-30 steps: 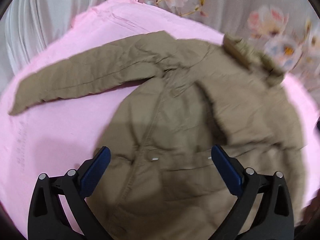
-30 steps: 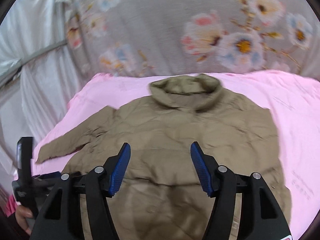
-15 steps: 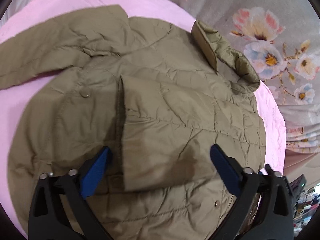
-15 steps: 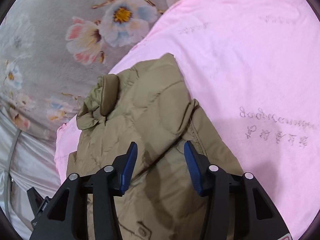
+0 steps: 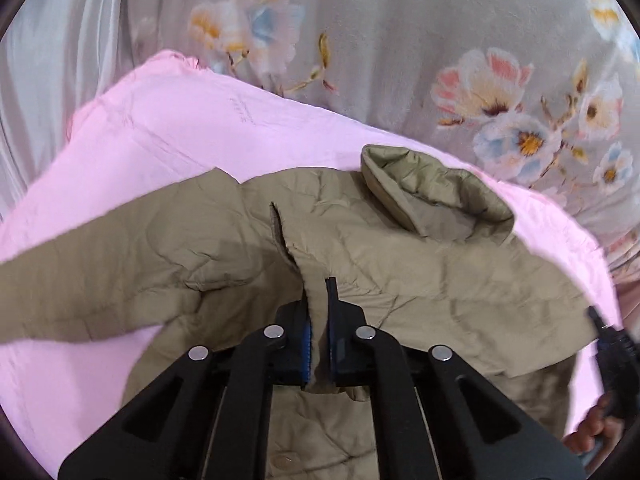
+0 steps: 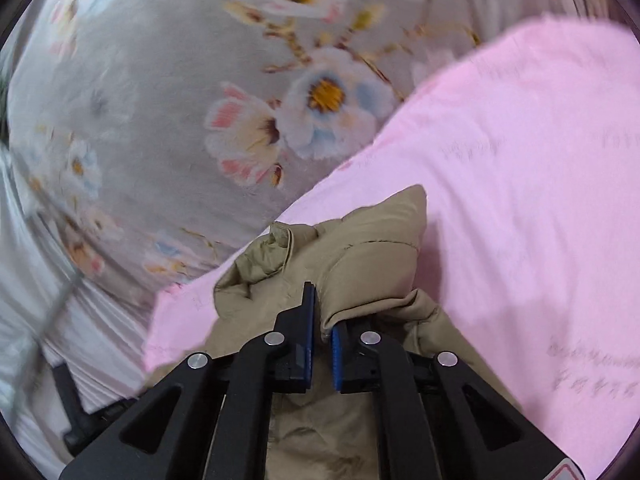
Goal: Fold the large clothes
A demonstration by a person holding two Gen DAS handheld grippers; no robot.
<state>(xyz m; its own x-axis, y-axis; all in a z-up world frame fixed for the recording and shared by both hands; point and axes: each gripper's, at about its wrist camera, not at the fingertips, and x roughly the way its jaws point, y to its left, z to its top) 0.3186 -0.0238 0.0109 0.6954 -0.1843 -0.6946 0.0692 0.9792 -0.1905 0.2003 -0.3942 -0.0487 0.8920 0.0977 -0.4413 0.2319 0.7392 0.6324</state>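
A khaki quilted jacket (image 5: 400,264) lies on a pink sheet (image 5: 180,136), collar (image 5: 432,196) at the far side, one sleeve (image 5: 100,264) stretched out to the left. My left gripper (image 5: 319,300) is shut on the edge of the jacket's folded-over panel. My right gripper (image 6: 322,312) is shut on a raised fold of the same jacket (image 6: 368,256) near its shoulder and collar; it also shows at the right edge of the left wrist view (image 5: 612,344).
A grey floral blanket (image 5: 400,40) rises behind the pink sheet, and it fills the upper left of the right wrist view (image 6: 200,100). White pleated fabric (image 5: 48,60) hangs at the far left. Pink sheet (image 6: 520,200) spreads right of the jacket.
Both grippers were open over the jacket and have closed on its fabric. The left one now pinches the folded panel's edge, the right one a fold by the shoulder.
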